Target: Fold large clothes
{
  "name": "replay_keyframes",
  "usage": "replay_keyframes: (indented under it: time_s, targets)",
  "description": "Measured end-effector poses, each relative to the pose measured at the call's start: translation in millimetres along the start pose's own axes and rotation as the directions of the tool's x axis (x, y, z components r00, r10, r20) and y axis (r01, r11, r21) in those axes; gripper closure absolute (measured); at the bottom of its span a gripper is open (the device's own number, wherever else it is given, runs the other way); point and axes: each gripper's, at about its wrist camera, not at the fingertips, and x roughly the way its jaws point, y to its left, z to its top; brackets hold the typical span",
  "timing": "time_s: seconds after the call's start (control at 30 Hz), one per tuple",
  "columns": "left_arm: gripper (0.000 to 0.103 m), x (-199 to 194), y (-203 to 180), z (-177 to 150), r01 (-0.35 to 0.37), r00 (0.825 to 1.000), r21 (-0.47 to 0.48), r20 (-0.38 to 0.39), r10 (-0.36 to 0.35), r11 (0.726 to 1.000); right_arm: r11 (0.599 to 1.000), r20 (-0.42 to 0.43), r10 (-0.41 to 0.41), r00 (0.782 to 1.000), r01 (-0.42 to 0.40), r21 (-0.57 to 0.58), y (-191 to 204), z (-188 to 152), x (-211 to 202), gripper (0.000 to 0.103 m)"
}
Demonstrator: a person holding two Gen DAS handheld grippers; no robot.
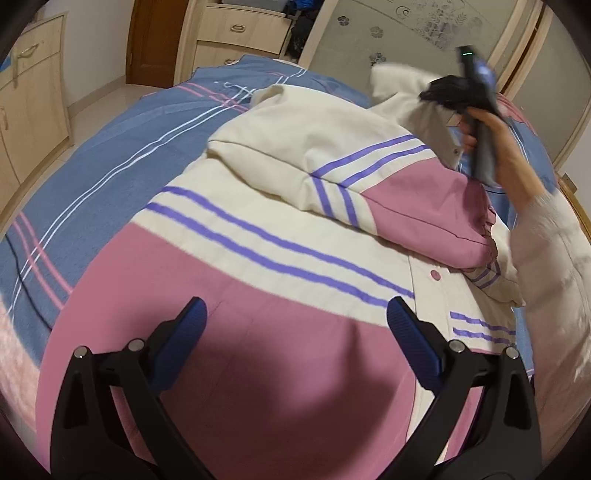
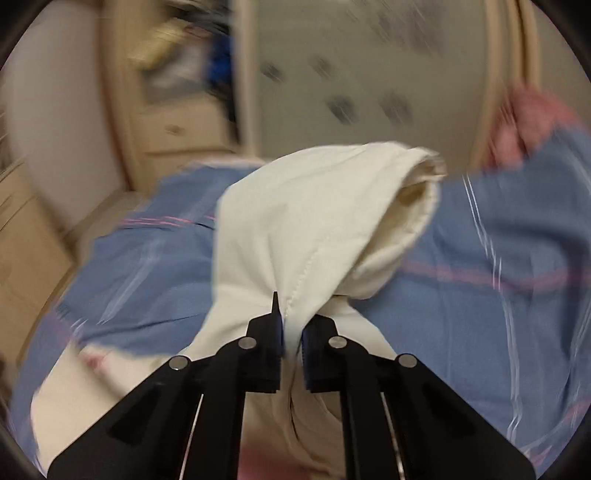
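Observation:
A pink and cream jacket (image 1: 280, 236) with purple stripes lies spread on the bed, one sleeve (image 1: 413, 206) folded across its body. My left gripper (image 1: 295, 314) is open and empty, low over the pink hem. My right gripper (image 2: 291, 332) is shut on the jacket's cream hood (image 2: 317, 218) and holds it lifted above the bed. In the left wrist view the right gripper (image 1: 443, 92) shows at the far right, held in a hand, with the hood (image 1: 399, 81) raised.
A blue bedsheet (image 1: 110, 162) with pink and white stripes covers the bed (image 2: 498, 240). Wooden drawers (image 1: 236, 33) and a frosted wardrobe door (image 1: 406, 33) stand behind it. A cabinet (image 1: 29, 103) stands at the left. The right wrist view is motion-blurred.

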Motion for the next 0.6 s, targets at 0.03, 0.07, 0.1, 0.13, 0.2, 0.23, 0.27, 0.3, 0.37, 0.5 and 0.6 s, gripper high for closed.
replay_keyframes:
  time_s: [0.03, 0.07, 0.1, 0.13, 0.2, 0.23, 0.27, 0.3, 0.37, 0.5, 0.6]
  targets:
    - [0.004, -3, 4, -1, -0.006, 1.0, -0.013, -0.003, 0.006, 1.0, 0.995, 0.051, 0.05, 0.997, -0.046, -0.085, 11, -12, -31, 0.095]
    - [0.004, -9, 10, -3, -0.019, 1.0, -0.036, -0.001, 0.019, 0.999, 0.978, 0.083, 0.095, 0.992, -0.078, -0.194, 26, -31, -63, 0.095]
    - [0.004, -13, 15, -3, -0.029, 1.0, -0.054, 0.003, 0.029, 0.998, 0.944, 0.088, 0.125, 0.988, -0.091, -0.318, 41, -54, -91, 0.094]
    - [0.004, -20, 20, -5, -0.038, 0.999, -0.075, 0.01, 0.039, 0.996, 0.896, 0.076, 0.137, 0.988, -0.091, -0.434, 55, -81, -116, 0.094]
    - [0.004, -32, 28, -5, -0.054, 0.998, -0.103, 0.025, 0.057, 0.993, 0.812, 0.039, 0.121, 0.992, -0.077, -0.578, 71, -134, -148, 0.088]
    - [0.004, -39, 32, -5, -0.062, 0.997, -0.115, 0.035, 0.067, 0.991, 0.794, 0.021, 0.116, 0.993, -0.08, -0.603, 73, -154, -161, 0.084]
    - [0.004, -47, 37, -5, -0.072, 0.996, -0.131, 0.048, 0.079, 0.989, 0.781, -0.013, 0.124, 0.992, -0.106, -0.616, 72, -179, -178, 0.067]
    - [0.004, -53, 41, -6, -0.081, 0.994, -0.146, 0.057, 0.09, 0.986, 0.776, -0.043, 0.118, 0.992, -0.119, -0.62, 70, -198, -190, 0.052]
    - [0.004, -62, 46, -5, -0.088, 0.992, -0.174, 0.077, 0.102, 0.981, 0.765, -0.038, 0.088, 0.995, -0.093, -0.637, 62, -234, -216, 0.022]
    - [0.004, -67, 34, 7, -0.075, 0.986, -0.172, 0.135, 0.099, 0.982, 0.837, -0.058, 0.127, 0.99, -0.139, -0.53, 36, -272, -253, 0.018]
    - [0.013, -61, -2, 29, -0.071, 0.98, -0.089, 0.178, 0.086, 0.993, 0.913, -0.049, 0.157, 0.986, -0.164, -0.373, 24, -289, -277, 0.03]
